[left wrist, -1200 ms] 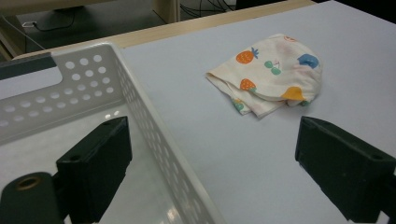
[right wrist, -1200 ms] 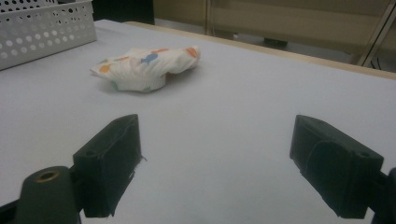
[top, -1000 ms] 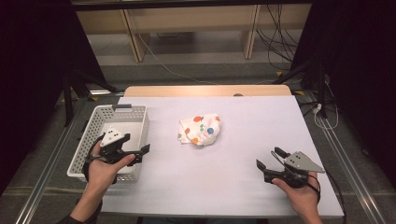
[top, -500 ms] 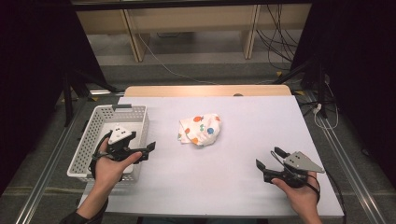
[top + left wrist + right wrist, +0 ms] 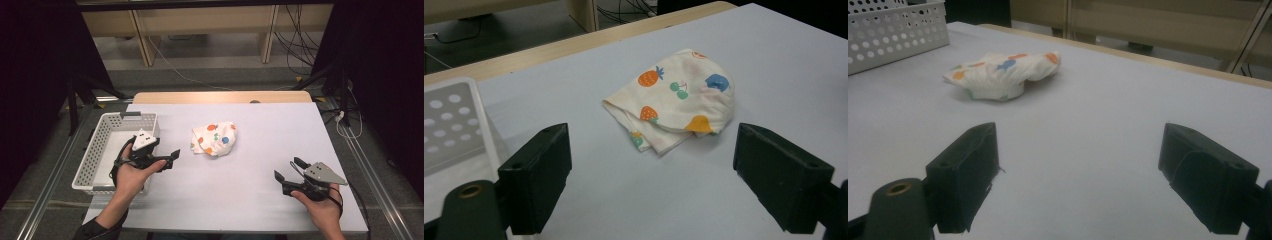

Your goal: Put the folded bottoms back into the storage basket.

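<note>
My left gripper [image 5: 170, 159] now nearer the folded fruit-print cloth [image 5: 215, 139] at frame centre, jaws spread wide, my right gripper [image 5: 290, 170] lower right, jaws also apart, empty.

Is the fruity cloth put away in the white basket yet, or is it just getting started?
Just getting started, it seems. Nothing looks done: the cloth lies crumpled on the table, apart from the basket, whose visible part holds nothing. In hand: the left gripper is open, pointed at the cloth, not touching it. The right gripper is open, farther off. Left, probably: grabbing the cloth.
</note>
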`<state>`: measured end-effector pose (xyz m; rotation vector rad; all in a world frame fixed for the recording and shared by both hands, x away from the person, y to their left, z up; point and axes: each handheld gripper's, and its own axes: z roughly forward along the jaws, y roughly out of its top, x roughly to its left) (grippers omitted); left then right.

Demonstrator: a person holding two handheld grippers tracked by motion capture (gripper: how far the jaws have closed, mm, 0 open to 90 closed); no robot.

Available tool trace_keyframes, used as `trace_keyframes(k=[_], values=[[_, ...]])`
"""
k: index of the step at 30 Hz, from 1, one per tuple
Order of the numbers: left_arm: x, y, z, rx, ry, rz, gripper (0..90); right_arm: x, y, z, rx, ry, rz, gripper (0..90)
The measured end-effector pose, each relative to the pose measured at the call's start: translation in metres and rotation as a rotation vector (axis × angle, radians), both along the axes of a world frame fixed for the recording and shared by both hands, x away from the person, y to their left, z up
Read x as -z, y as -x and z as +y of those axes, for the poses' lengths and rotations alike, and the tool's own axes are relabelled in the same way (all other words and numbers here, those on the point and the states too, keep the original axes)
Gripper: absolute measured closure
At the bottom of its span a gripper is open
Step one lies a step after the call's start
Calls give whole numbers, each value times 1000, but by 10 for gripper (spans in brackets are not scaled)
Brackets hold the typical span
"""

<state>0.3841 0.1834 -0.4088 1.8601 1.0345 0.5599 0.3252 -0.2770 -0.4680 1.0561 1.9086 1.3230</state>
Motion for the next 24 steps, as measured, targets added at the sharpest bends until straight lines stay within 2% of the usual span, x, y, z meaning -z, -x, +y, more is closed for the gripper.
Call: trace_keyframes(k=[4,14,24], values=[[1,-5,-10,9,-15,5,154,0,0,0,1,3,0,169],[6,-17,-31,19,-12,27,179,-1,0,-1,1,4,0,170],[14,-31,-47,10,-28,48,196,-1,0,-1,5,-3,1,170]])
